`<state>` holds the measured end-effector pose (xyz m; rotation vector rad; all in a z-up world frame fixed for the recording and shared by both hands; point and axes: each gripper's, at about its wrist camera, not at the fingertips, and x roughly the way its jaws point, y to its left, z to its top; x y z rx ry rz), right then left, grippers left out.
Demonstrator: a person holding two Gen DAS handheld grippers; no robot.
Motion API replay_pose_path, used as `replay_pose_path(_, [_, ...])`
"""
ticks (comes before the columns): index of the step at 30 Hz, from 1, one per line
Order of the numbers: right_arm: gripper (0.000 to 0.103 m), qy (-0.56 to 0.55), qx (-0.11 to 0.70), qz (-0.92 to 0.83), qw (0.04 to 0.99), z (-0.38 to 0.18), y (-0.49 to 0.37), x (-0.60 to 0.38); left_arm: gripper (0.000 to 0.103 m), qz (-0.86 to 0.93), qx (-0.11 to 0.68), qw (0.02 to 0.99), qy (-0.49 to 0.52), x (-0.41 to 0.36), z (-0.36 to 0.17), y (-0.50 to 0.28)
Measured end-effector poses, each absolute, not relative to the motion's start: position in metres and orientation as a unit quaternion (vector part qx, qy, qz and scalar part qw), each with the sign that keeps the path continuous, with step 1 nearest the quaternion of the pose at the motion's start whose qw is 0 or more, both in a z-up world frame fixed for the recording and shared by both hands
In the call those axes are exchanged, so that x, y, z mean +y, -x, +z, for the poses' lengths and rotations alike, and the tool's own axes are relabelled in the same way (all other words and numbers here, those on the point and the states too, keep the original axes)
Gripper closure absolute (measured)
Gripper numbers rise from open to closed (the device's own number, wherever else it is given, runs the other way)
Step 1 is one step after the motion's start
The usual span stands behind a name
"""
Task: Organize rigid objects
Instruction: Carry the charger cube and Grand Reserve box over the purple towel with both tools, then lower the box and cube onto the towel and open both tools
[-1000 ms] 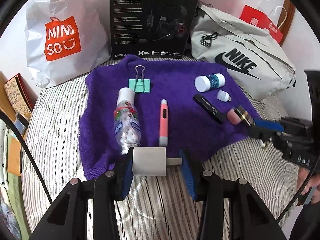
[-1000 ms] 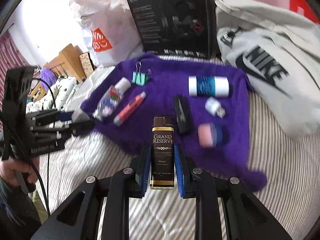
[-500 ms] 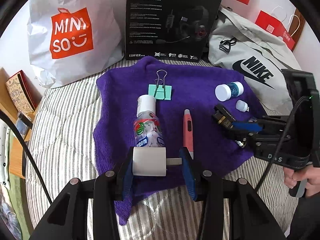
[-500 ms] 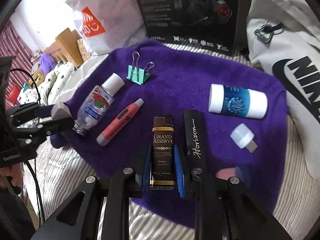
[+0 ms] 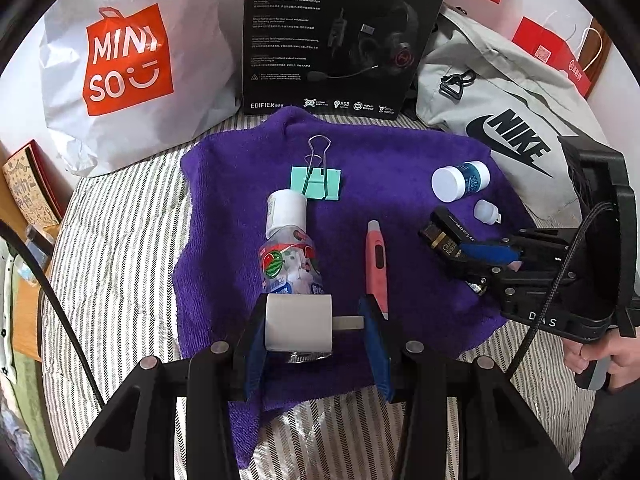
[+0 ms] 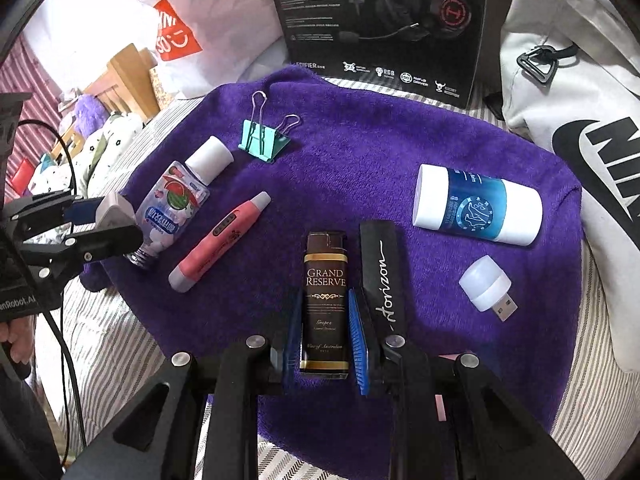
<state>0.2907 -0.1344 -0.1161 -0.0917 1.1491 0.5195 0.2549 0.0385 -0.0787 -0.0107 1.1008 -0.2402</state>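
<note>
Right gripper (image 6: 325,336) grips lighter (image 6: 325,304) beside black case (image 6: 382,276).

A striped bed (image 5: 120,248) carries a purple towel (image 6: 360,152) at centre. Along the far edge sit a white Miniso bag (image 5: 132,68), a black headset box (image 5: 340,32) and a grey Nike bag (image 5: 508,100).

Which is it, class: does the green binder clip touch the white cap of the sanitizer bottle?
Apart. The right wrist view shows purple towel between the binder clip and the sanitizer bottle cap.
</note>
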Motion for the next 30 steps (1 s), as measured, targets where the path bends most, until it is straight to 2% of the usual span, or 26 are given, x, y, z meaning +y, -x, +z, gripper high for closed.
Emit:
replay_pose_path(3, [0.077,0.031,0.548,0.246,0.799,-0.115,-0.292,-0.138,0.061,-0.116,0.521,0.846,0.006,0.038,-0.077,-0.254])
replay_pose_path(7, [0.064,0.024,0.552,0.246,0.796,-0.111,-0.284,-0.146,0.061,-0.122,0.518,0.847,0.003,0.033,-0.075,-0.251])
replay_pose_path(30, [0.064,-0.031,0.522,0.195,0.830,-0.081,-0.237,-0.230,0.061,-0.176,0.532,0.828,-0.035,-0.044,-0.090,-0.273])
